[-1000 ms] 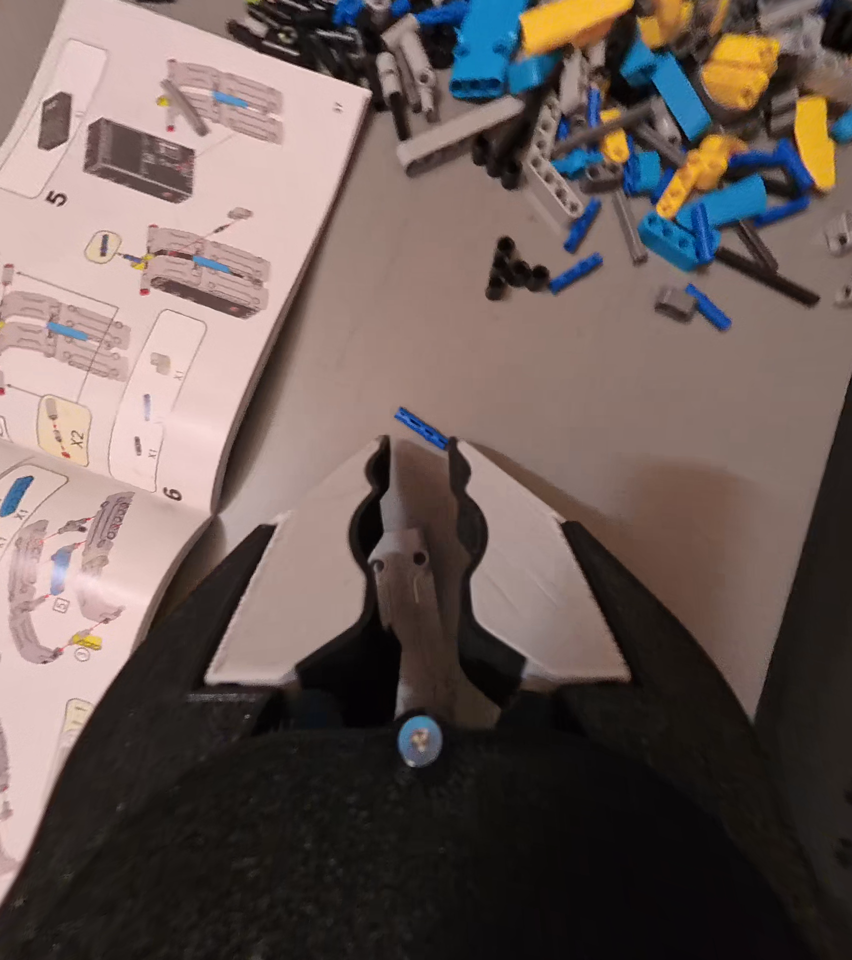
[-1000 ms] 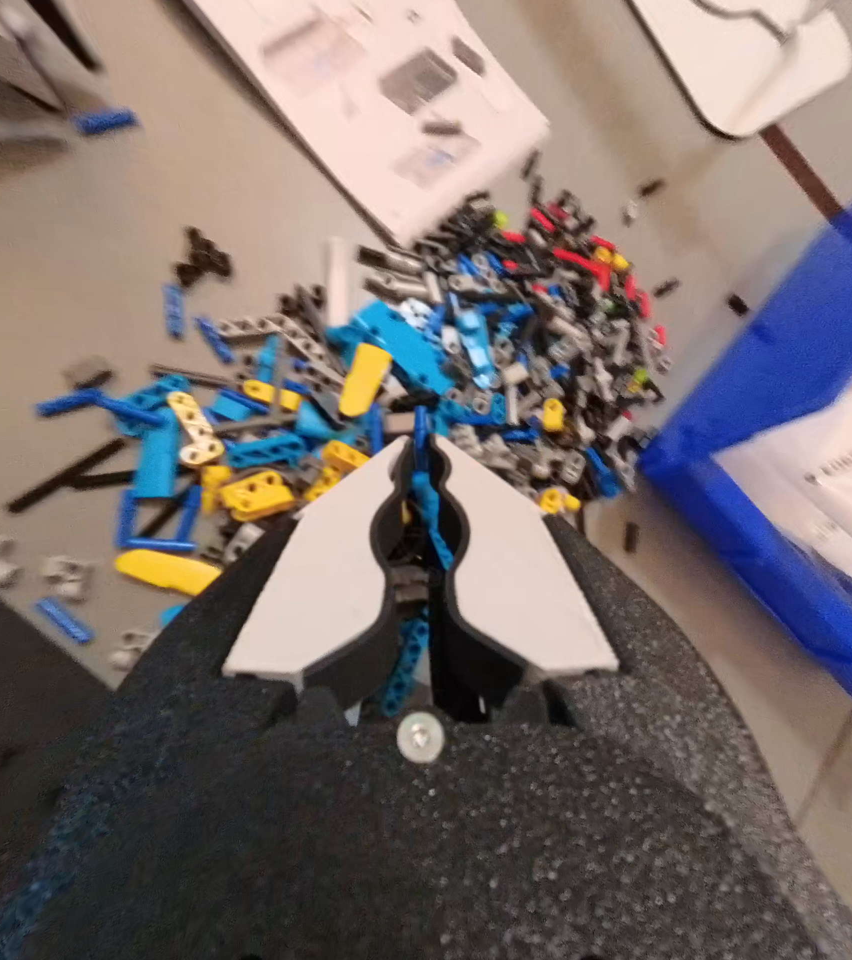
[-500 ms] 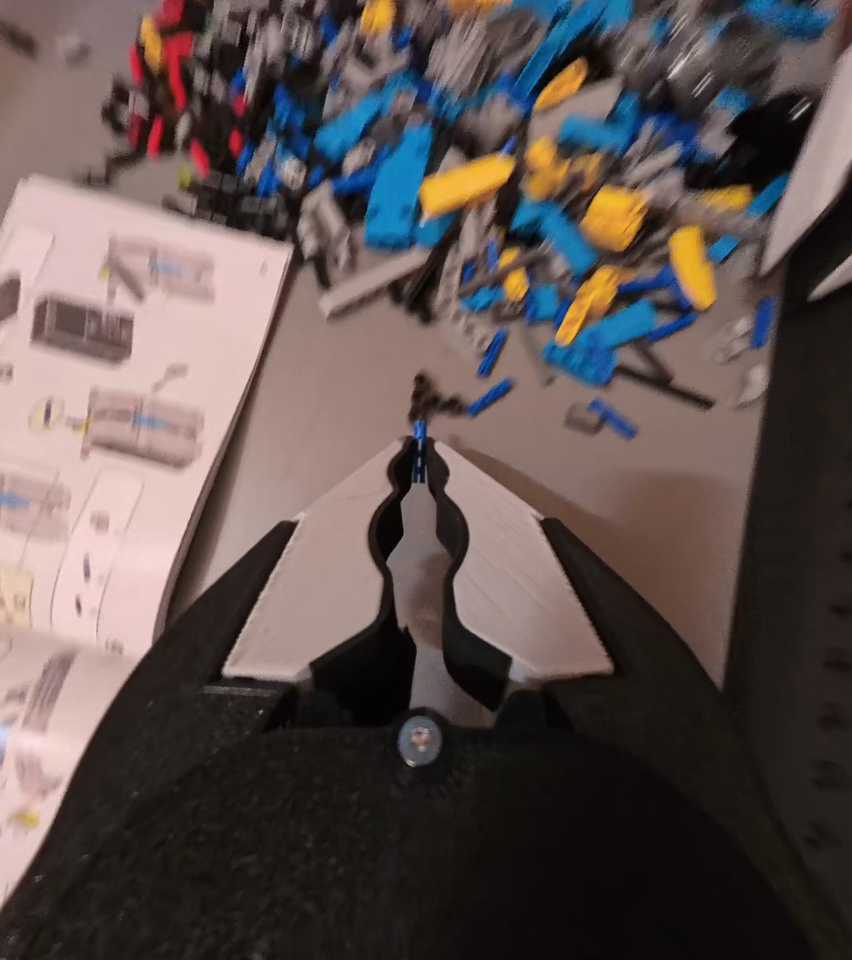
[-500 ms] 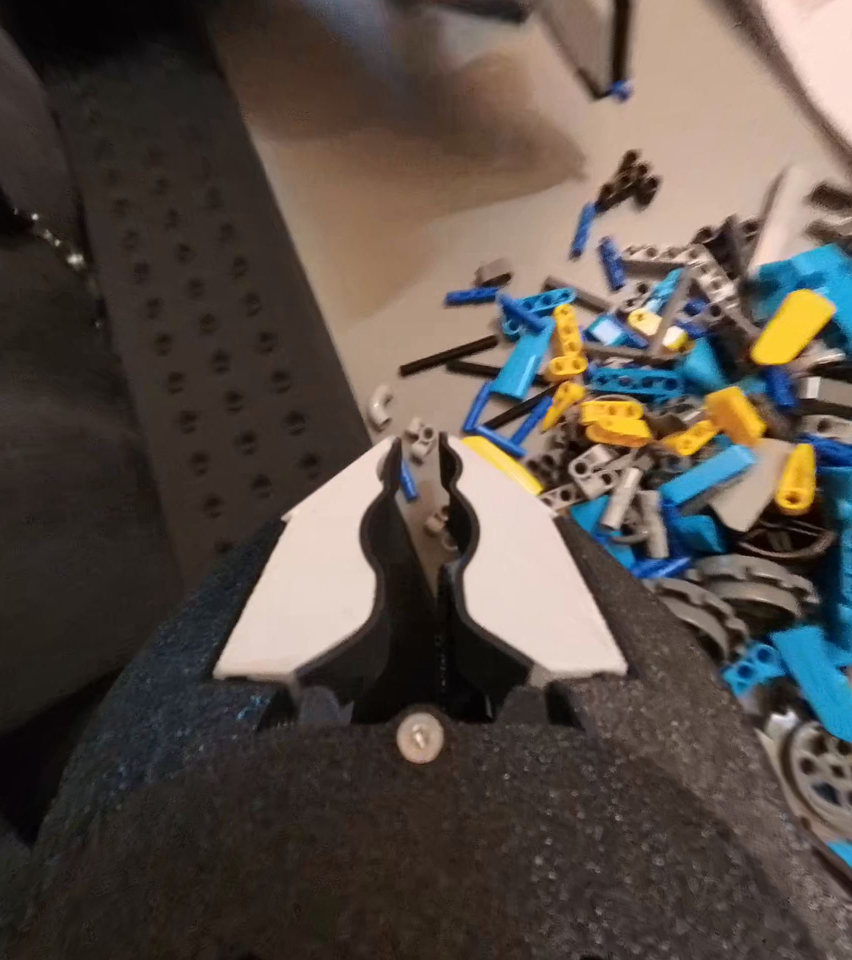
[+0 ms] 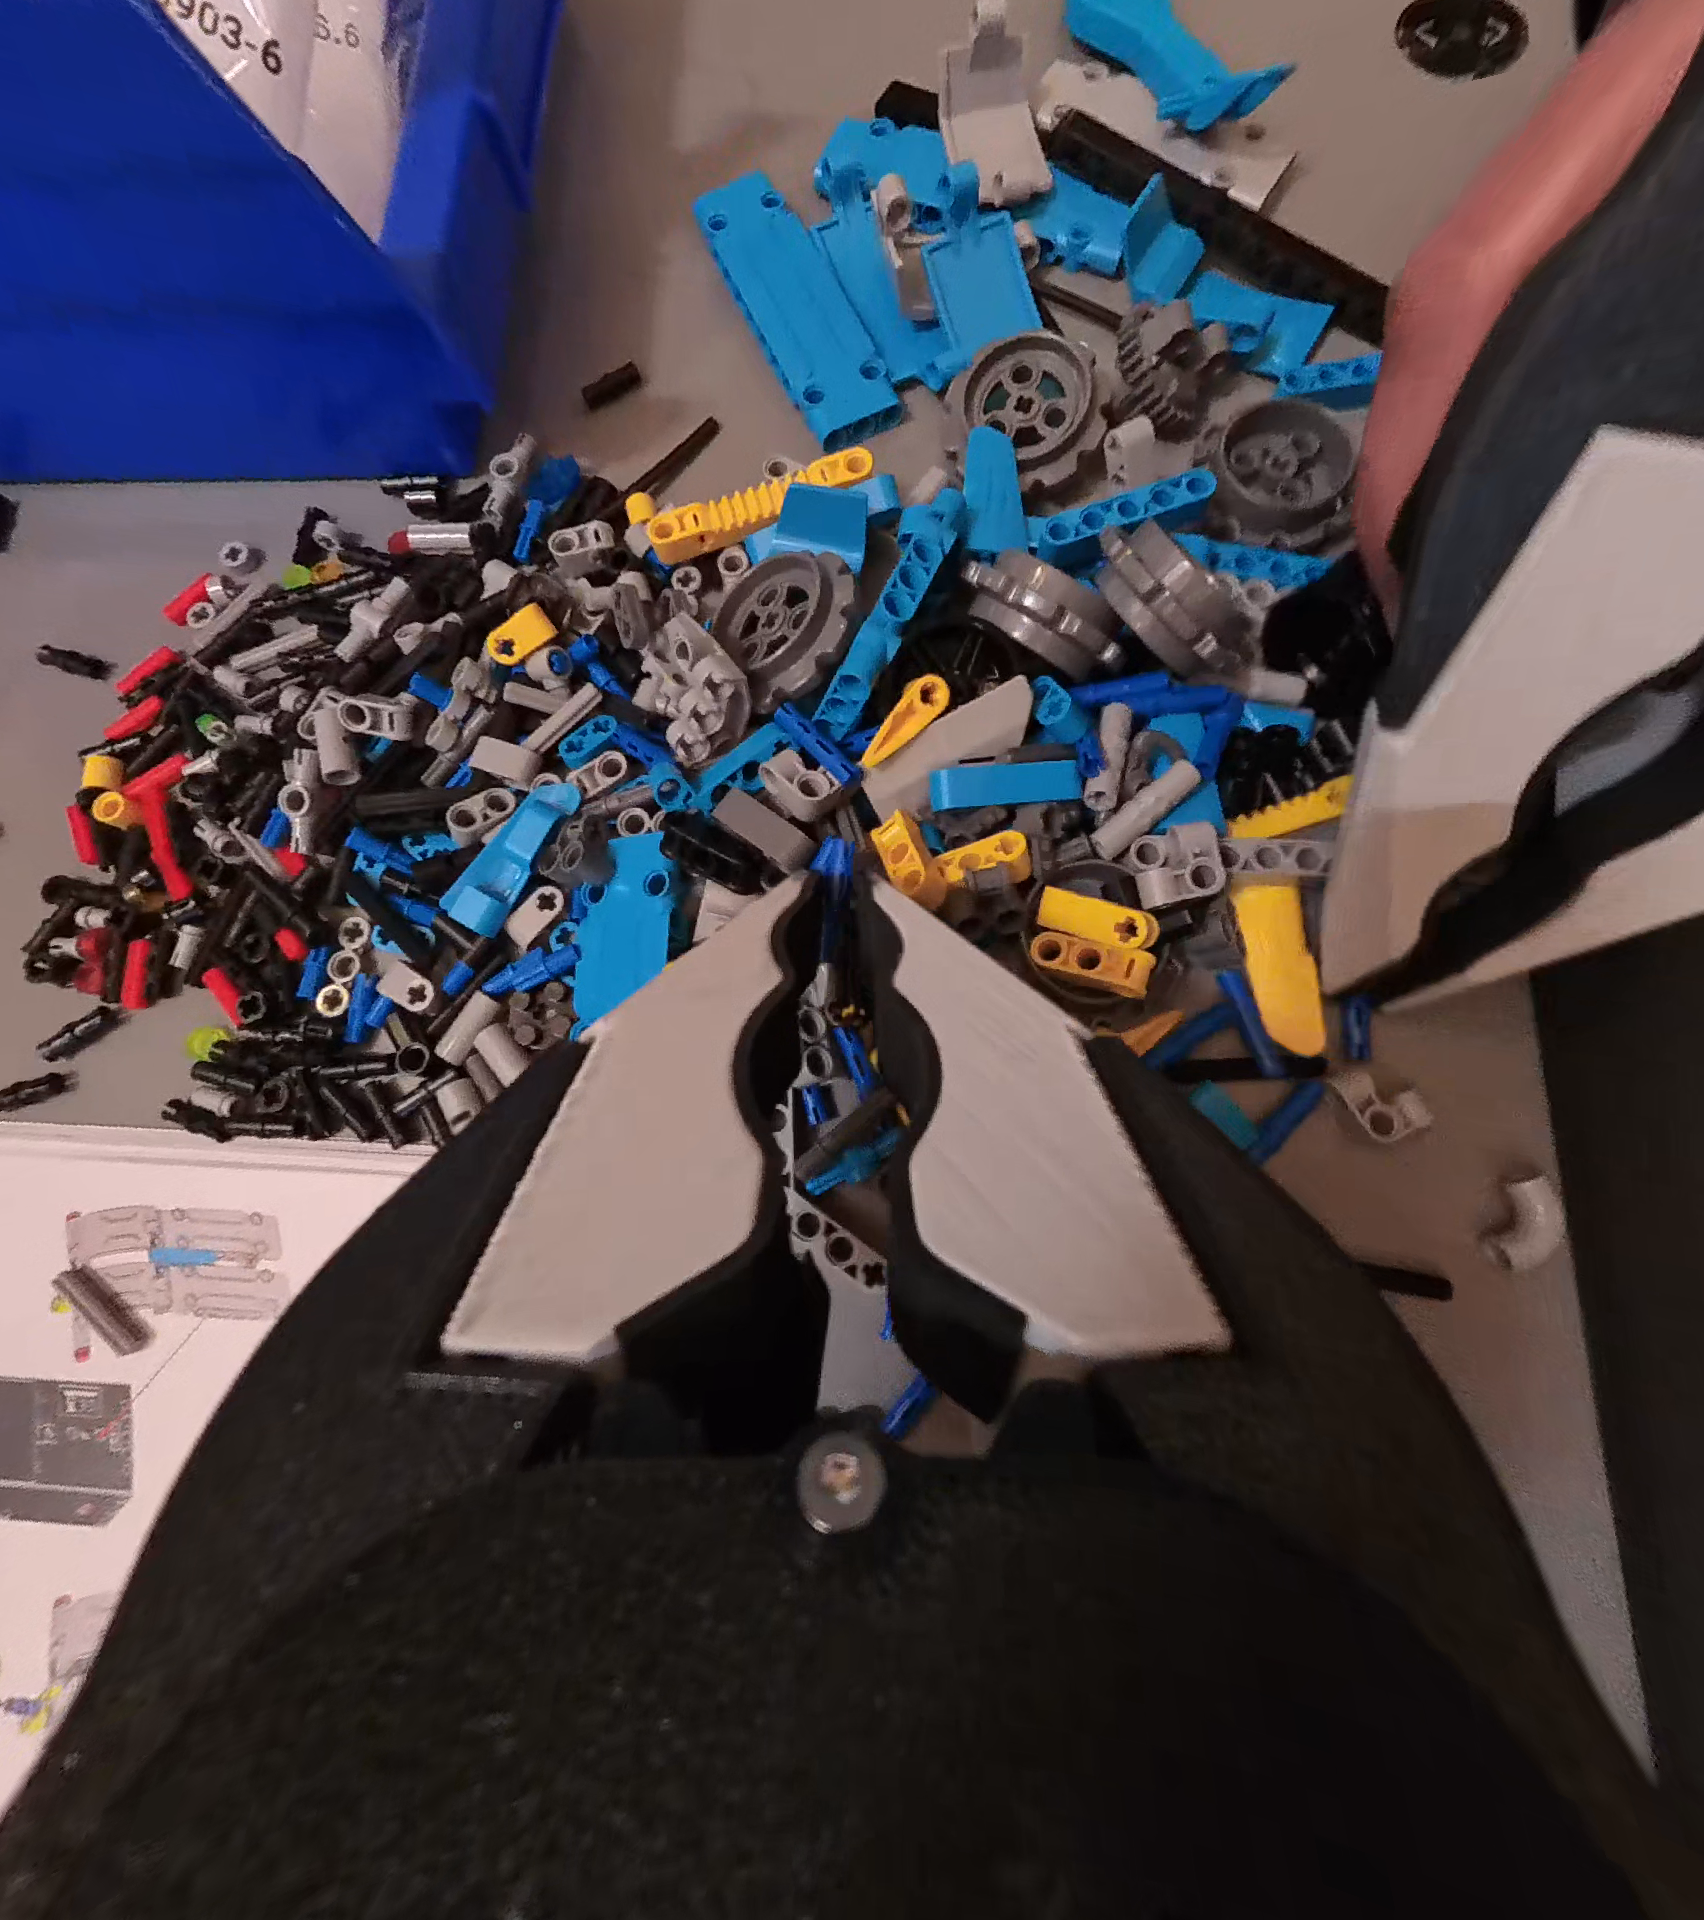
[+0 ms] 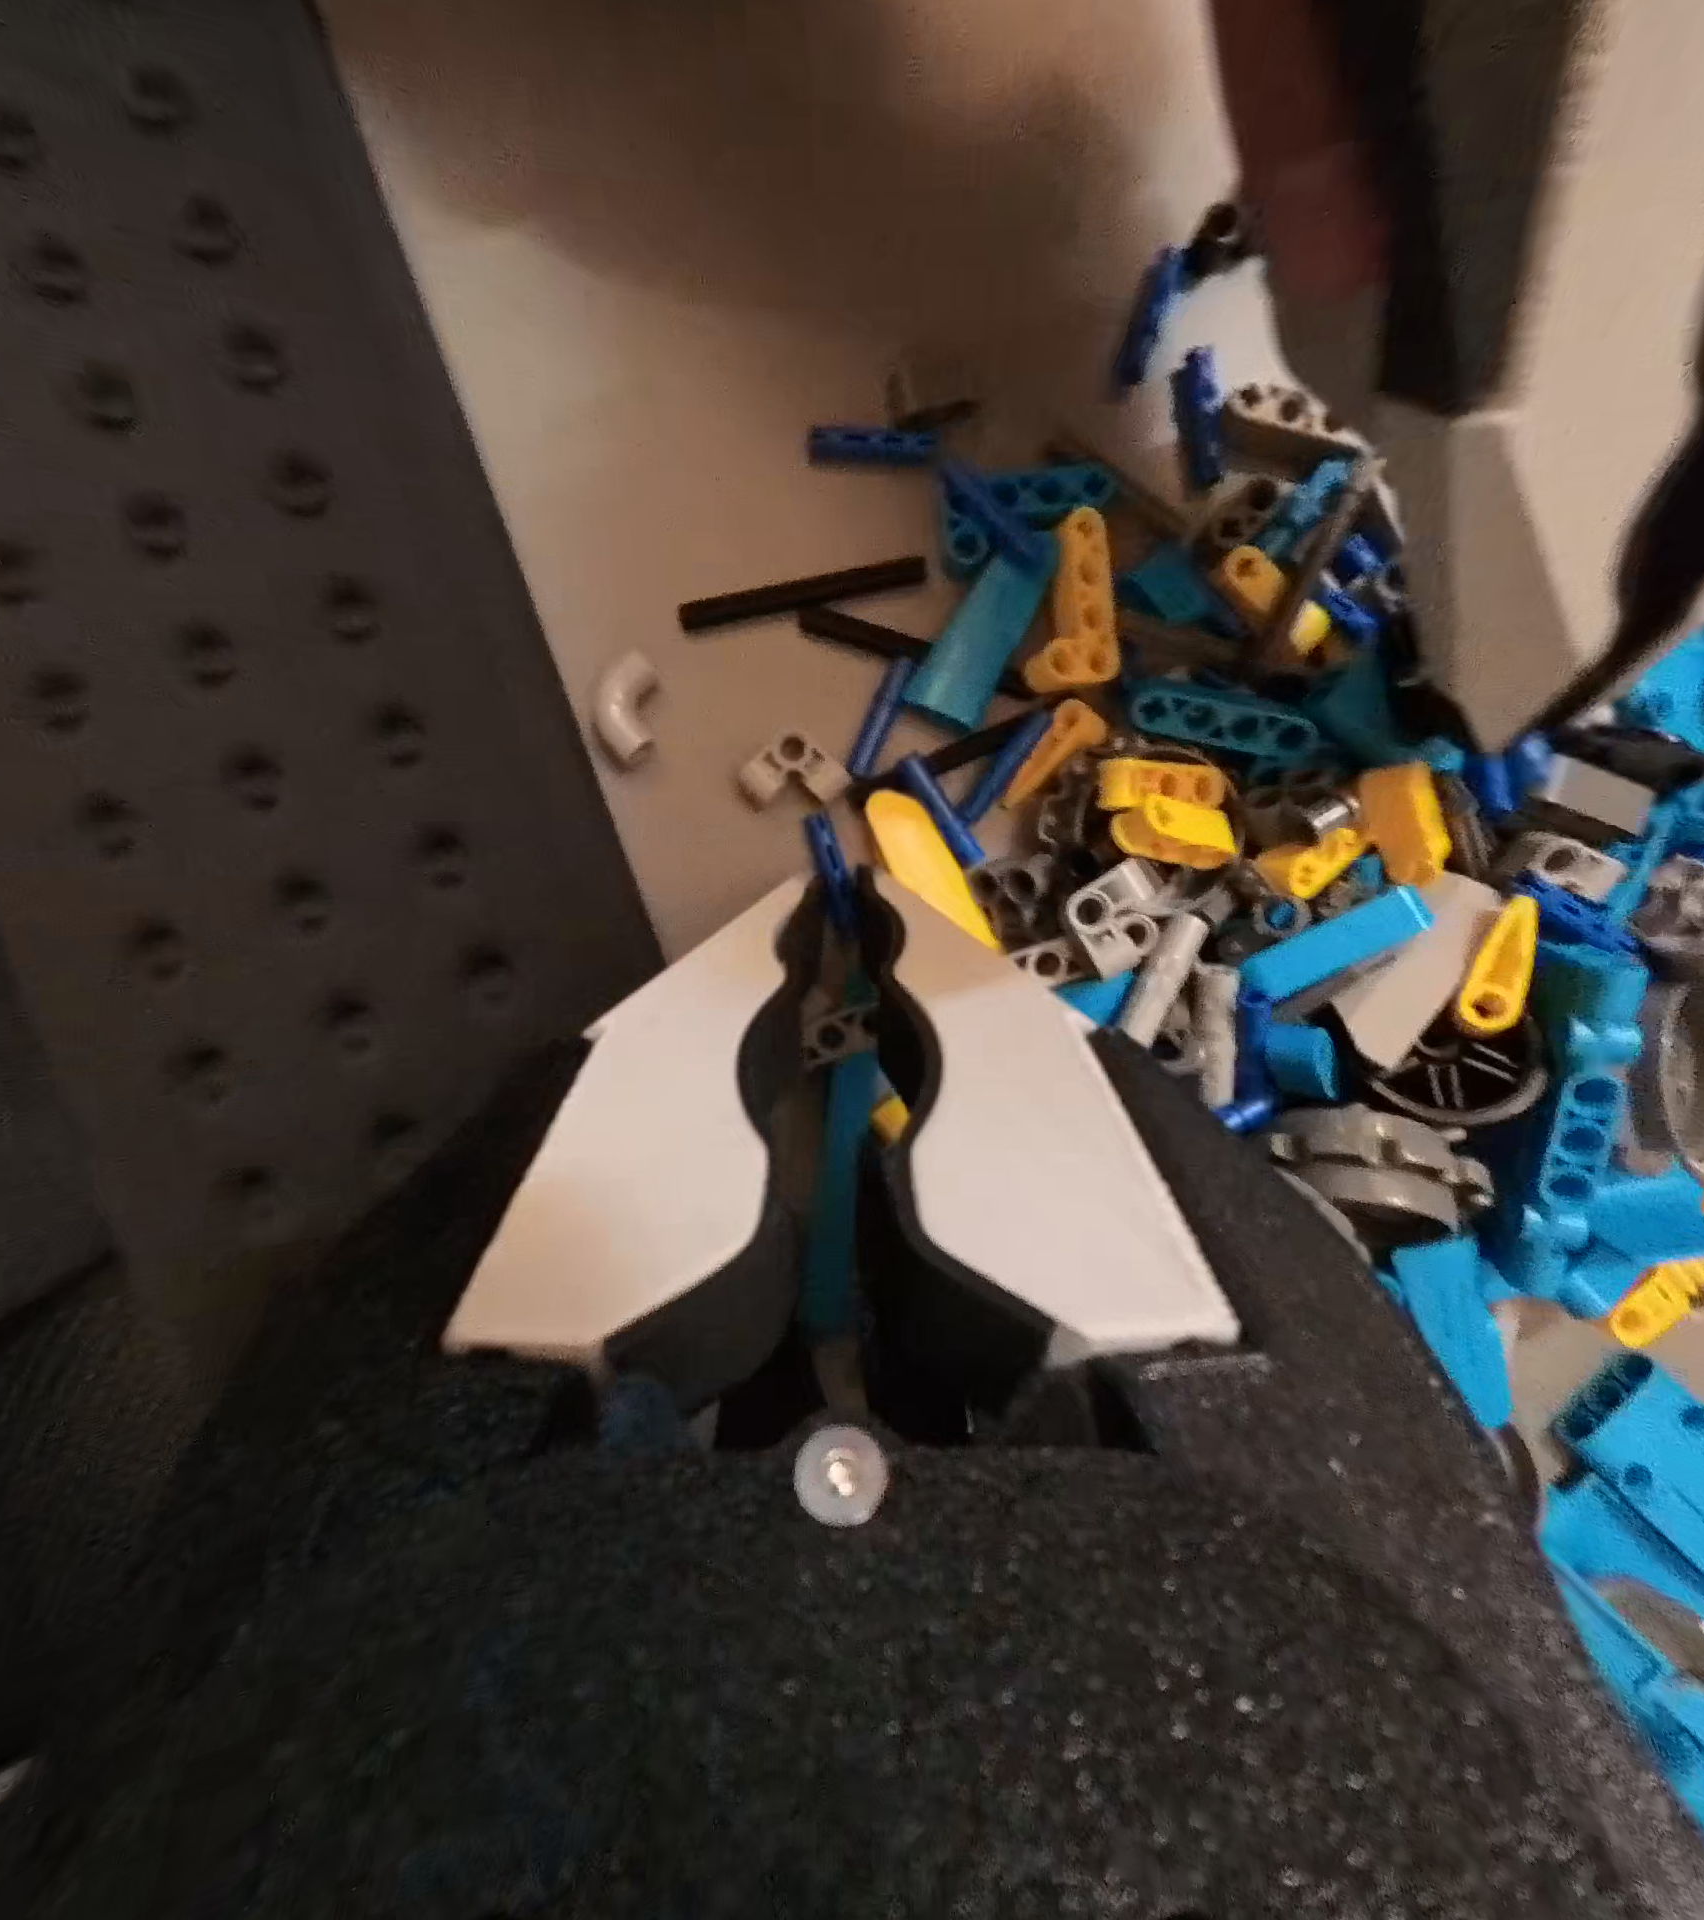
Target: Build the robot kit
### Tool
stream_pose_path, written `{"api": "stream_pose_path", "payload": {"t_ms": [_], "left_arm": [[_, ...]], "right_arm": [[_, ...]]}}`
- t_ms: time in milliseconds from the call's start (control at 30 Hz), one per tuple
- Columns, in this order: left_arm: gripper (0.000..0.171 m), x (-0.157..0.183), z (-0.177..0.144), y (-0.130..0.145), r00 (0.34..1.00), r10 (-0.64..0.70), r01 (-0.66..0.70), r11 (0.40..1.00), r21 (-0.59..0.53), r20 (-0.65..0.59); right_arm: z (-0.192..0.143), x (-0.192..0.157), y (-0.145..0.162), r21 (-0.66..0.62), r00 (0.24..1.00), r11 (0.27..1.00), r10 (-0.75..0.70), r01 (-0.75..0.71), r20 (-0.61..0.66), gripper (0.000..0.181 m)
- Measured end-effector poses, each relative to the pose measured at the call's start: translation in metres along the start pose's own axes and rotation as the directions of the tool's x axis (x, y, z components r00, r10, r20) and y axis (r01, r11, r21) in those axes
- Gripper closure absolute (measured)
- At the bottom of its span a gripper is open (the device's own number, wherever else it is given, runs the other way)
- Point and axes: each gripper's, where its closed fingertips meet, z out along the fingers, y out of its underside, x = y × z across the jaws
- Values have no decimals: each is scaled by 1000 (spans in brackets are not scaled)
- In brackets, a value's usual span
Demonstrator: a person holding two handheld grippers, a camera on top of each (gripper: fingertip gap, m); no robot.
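My left gripper point(image 5: 835, 883) is pinched on a small dark-blue pin point(image 5: 832, 864), held above the heap of building pieces point(image 5: 682, 727). My right gripper point(image 6: 840, 883) is pinched on a similar dark-blue pin point(image 6: 830, 854) at the heap's edge, beside a yellow curved piece point(image 6: 915, 847). An instruction booklet point(image 5: 48, 1351) lies at 8 o'clock in the left wrist view, a blue bin point(image 5: 131, 260) at 11. Both pins are held apart, not joined; the rest remains unsorted.

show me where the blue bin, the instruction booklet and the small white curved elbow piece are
blue bin point(image 5: 152, 312), left wrist view, on its side wall.
instruction booklet point(image 5: 48, 1340), left wrist view, on the open page.
white elbow piece point(image 6: 628, 717), right wrist view, on its bend.
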Motion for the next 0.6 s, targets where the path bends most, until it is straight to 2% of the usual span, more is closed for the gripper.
{"api": "stream_pose_path", "payload": {"t_ms": [100,200,300,367,433,533,600], "left_arm": [[154,1,-2,4,1000,-11,11,1000,7,15],[149,-1,-19,2,998,-61,61,997,56,11],[148,7,-47,6,996,-88,91,992,92,-31],[149,23,-61,23,994,-58,63,997,54,-91],[149,42,-70,50,988,-23,19,999,-30,-150],[149,59,-76,84,985,-16,-6,992,-126,-174],[149,62,-76,93,987,-28,6,991,-137,-157]], "right_arm": [[-5,8,2,37,997,998,53,-51,-59,173],[-17,3,-10,150,990,983,121,-110,-68,169],[-19,-15,-23,224,988,963,151,-149,8,169],[-8,-27,-29,219,989,965,137,-146,56,167],[2,-31,-35,216,991,968,118,-131,68,161],[12,-30,-39,193,996,977,92,-93,14,150],[11,-26,-37,186,996,980,82,-73,-42,147]]}}
